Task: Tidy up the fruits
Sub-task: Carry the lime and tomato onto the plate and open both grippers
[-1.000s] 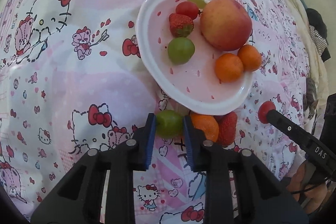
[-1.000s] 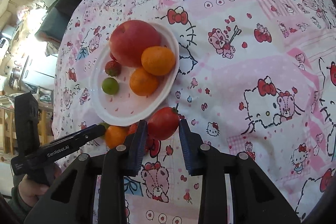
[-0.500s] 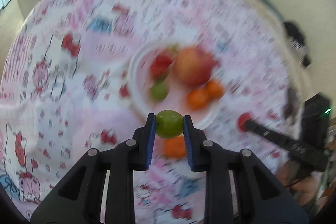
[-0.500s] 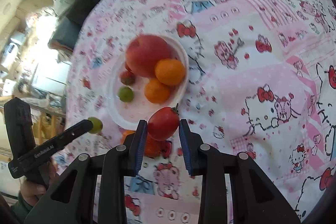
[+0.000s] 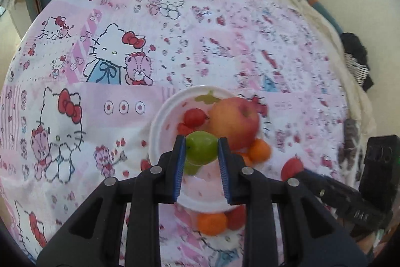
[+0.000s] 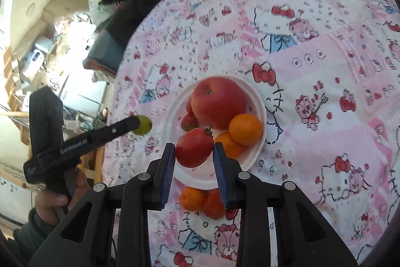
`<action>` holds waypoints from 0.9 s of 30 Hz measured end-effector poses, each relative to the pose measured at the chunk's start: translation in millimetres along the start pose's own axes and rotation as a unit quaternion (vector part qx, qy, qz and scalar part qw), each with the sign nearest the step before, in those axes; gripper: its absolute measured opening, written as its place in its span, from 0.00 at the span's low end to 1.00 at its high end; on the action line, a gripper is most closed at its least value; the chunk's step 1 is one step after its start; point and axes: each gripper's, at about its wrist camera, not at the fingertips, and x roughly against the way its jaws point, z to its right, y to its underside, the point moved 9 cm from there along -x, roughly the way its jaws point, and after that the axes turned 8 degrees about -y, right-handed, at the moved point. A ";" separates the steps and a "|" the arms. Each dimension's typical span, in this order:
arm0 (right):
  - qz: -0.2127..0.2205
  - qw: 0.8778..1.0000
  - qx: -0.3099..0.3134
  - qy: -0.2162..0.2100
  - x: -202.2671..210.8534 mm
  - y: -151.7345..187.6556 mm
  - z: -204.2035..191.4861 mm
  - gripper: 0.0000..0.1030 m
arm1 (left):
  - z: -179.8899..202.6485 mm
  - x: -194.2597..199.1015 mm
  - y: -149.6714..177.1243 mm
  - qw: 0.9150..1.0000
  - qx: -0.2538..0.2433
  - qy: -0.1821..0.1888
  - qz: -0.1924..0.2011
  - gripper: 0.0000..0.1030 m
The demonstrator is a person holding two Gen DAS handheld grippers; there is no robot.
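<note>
A: Green fruit (image 5: pixel 201 150) clamped in left tongs (image 5: pixel 201 154), carried in the air over the near half of the white plate (image 5: pixel 160 121). Red tomato (image 6: pixel 194 147) clamped in right tongs (image 6: pixel 192 154), likewise in the air above the plate's near rim.

B: On the plate: apple (image 6: pixel 218 104), two oranges (image 6: pixel 245 128), a strawberry (image 6: pixel 188 122), small red and green pieces. Off the plate, just beside its near rim on the patterned cloth (image 5: pixel 100 101): one orange (image 6: pixel 192 198) and one red fruit (image 6: pixel 214 202), not yet collected.

A: Risks?

B: Plate crowded on the apple side; fruit let go too high likely to bounce or roll off the shallow rim. Soft bedding under the plate, so tipping possible if pressed. Both tongs heading for the same spot: collision likely unless staggered. Tomato soft, bruising possible under pad pressure.

A: Tongs state?

B: Both narrowed to fruit width, blue pads (image 5: pixel 180 164) pressing each side. Nothing else touched.
</note>
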 end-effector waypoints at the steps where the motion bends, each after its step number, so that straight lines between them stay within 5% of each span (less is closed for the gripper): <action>1: -0.010 1.000 -0.003 0.003 -8.9 1.9 3.1 0.32 | -0.6 -5.8 -1.6 1.000 -0.004 -0.006 -0.001 0.22; 9: -0.079 0.996 -0.001 0.035 -59.2 28.3 18.8 0.32 | 2.1 -46.5 -9.1 0.999 -0.033 -0.031 -0.014 0.22; 25: -0.102 0.993 -0.003 0.066 -73.8 40.9 33.9 0.32 | 7.8 -63.8 -12.9 0.996 -0.072 -0.058 -0.008 0.24; 27: -0.104 0.992 -0.003 0.067 -73.9 42.3 34.9 0.33 | 8.9 -64.7 -11.7 0.995 -0.074 -0.058 -0.013 0.34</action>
